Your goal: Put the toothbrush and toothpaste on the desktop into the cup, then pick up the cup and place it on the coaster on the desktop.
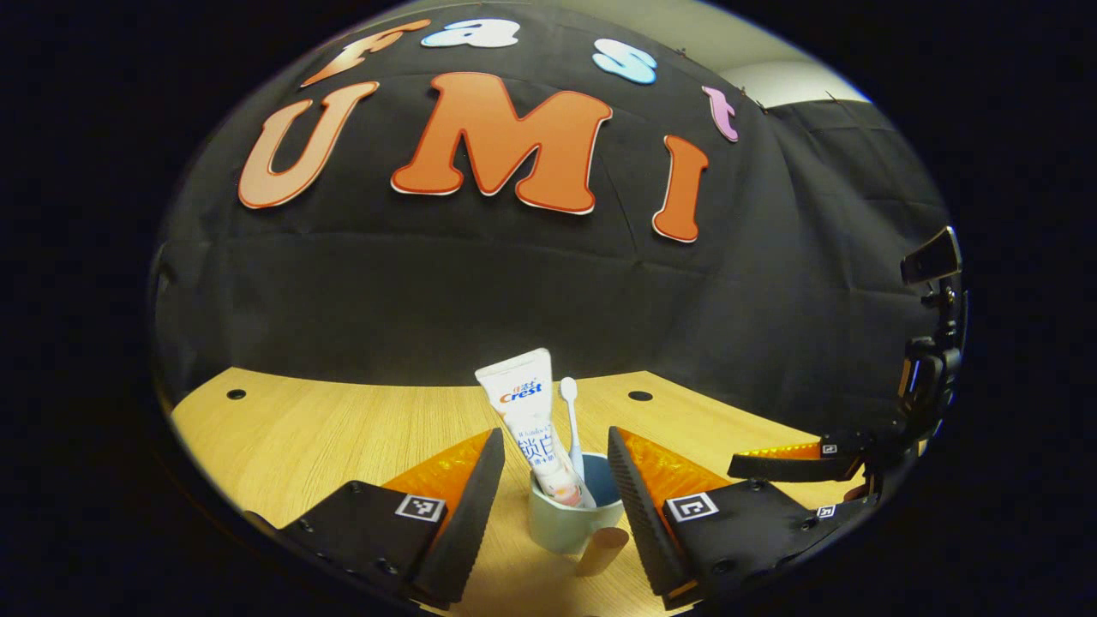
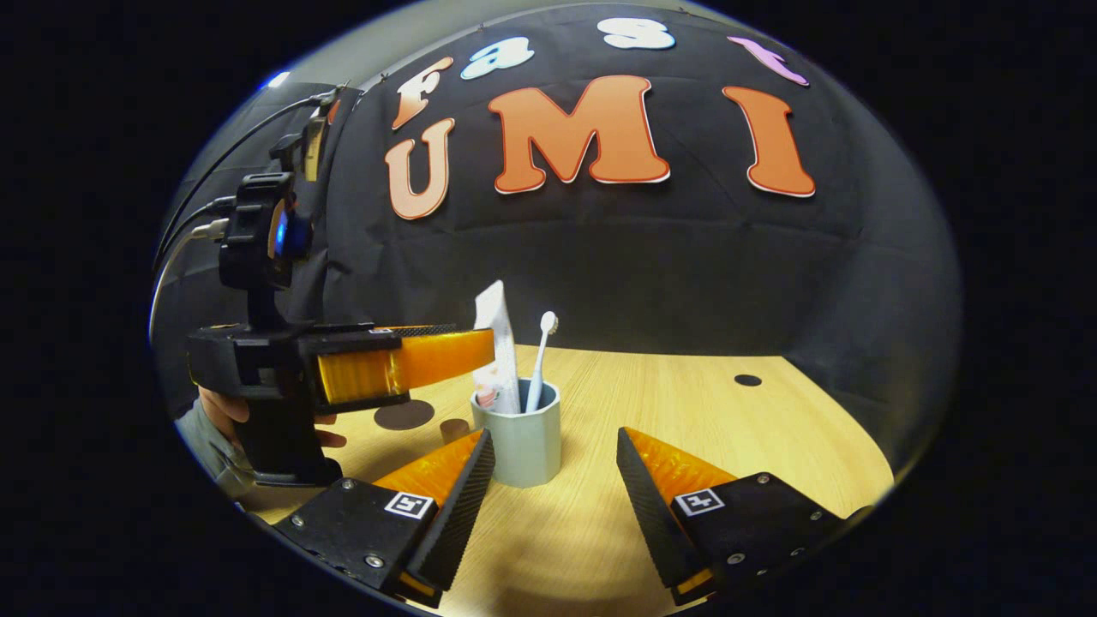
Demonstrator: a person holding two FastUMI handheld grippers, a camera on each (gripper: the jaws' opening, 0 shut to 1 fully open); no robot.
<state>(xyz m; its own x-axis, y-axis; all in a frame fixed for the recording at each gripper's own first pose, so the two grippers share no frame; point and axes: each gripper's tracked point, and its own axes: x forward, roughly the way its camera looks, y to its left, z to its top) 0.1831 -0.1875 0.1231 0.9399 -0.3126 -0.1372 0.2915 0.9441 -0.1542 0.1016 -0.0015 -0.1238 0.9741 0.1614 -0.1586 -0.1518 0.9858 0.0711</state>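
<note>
A pale cup (image 1: pixel 561 523) stands on the wooden desktop (image 1: pixel 326 428) with a white toothpaste tube (image 1: pixel 527 411) and a white toothbrush (image 1: pixel 570 411) upright inside it. My left gripper (image 1: pixel 555 437) is open, its fingers on either side of the tube and brush above the cup, touching neither. In the right gripper view the cup (image 2: pixel 521 441) sits just beyond my open right gripper (image 2: pixel 555 437), slightly left of its gap. There the left gripper (image 2: pixel 480 351) reaches in from the left at tube (image 2: pixel 497 343) height. A dark round coaster (image 2: pixel 404 415) lies left of the cup.
A small tan disc (image 1: pixel 604 548) lies on the desktop by the cup's base, also visible as a brown spot (image 2: pixel 454 427). A hand (image 2: pixel 227 407) holds the left gripper. The right gripper (image 1: pixel 806 467) hovers at the right. Small holes (image 2: pixel 748 380) dot the desktop.
</note>
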